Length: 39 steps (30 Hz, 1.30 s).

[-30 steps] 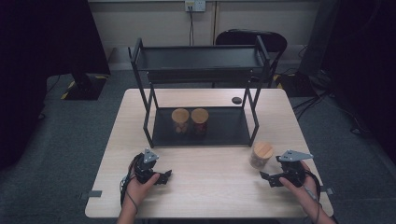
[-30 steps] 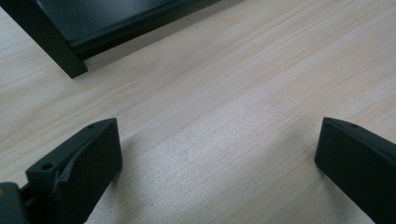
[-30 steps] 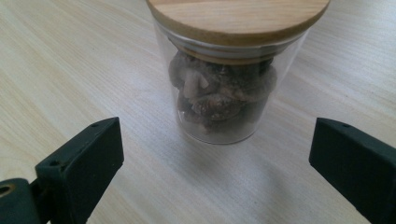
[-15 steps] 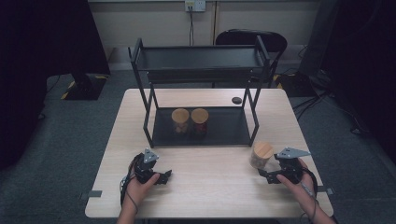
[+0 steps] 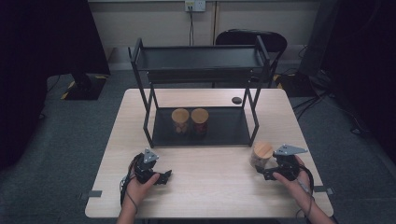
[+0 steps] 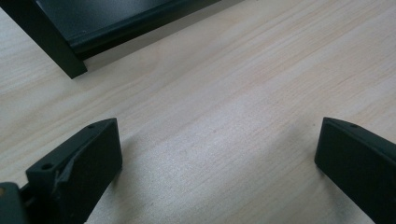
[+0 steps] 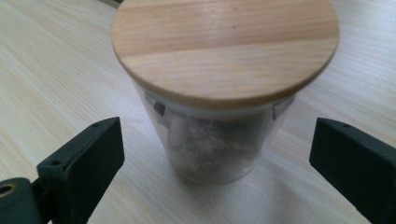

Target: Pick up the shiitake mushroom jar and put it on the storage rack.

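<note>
Since a second ago, right gripper (image 5: 267,171) has slid in toward the jar (image 5: 261,155) standing on the counter (image 5: 210,186) just off the rack's (image 5: 201,98) front right leg; left gripper (image 5: 159,177) has not shifted. Right gripper view: jar (image 7: 224,93) upright between the spread jaws, wooden lid on, glass wall showing some pale-brown contents I cannot identify. Jaws released, a clear gap on each side, nothing gripped yet. Left gripper also released, jaws wide over bare counter (image 6: 224,116) in front of the rack's near left corner (image 6: 60,56), idle. Two more lidded jars (image 5: 189,120) already stand side by side on the rack's lower shelf, left of its middle; its top shelf looks empty from this angle. A small dark object (image 5: 236,100) lies on the counter behind the rack, right side. Judgement: work looks like shelving jars, two done, third at the approach stage. Left to do: advance a little, close on the glass below the lid, lift, carry under the top shelf, set beside the pair.
</note>
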### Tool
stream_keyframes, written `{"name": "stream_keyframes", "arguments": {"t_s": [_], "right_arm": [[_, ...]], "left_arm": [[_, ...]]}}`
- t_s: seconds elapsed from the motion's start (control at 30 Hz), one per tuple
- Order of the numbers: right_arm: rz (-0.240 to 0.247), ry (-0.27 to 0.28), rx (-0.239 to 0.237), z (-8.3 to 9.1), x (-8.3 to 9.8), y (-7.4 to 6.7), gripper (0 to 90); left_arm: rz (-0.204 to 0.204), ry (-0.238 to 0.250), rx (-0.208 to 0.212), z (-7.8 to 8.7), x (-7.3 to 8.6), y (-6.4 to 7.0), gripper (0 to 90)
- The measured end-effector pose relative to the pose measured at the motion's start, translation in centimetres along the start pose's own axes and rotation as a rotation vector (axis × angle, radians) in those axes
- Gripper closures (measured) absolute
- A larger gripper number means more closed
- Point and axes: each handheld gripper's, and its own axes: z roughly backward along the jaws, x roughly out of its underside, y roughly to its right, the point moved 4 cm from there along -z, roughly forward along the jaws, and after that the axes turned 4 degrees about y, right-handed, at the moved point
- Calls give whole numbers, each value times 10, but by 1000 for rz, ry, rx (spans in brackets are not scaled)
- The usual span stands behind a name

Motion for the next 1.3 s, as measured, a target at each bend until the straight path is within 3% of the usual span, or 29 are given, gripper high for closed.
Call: {"name": "stream_keyframes", "arguments": {"t_s": [0.43,0.83,1.3], "right_arm": [[-16,17,4,-9,-6,1,59],[-33,43,5,-14,-7,1,146],[-16,60,7,-19,-9,-1,236]], "left_arm": [[0,0,0,0,0,0,3],[-1,1,2,0,0,0,3],[-2,0,3,0,0,0,3]]}}
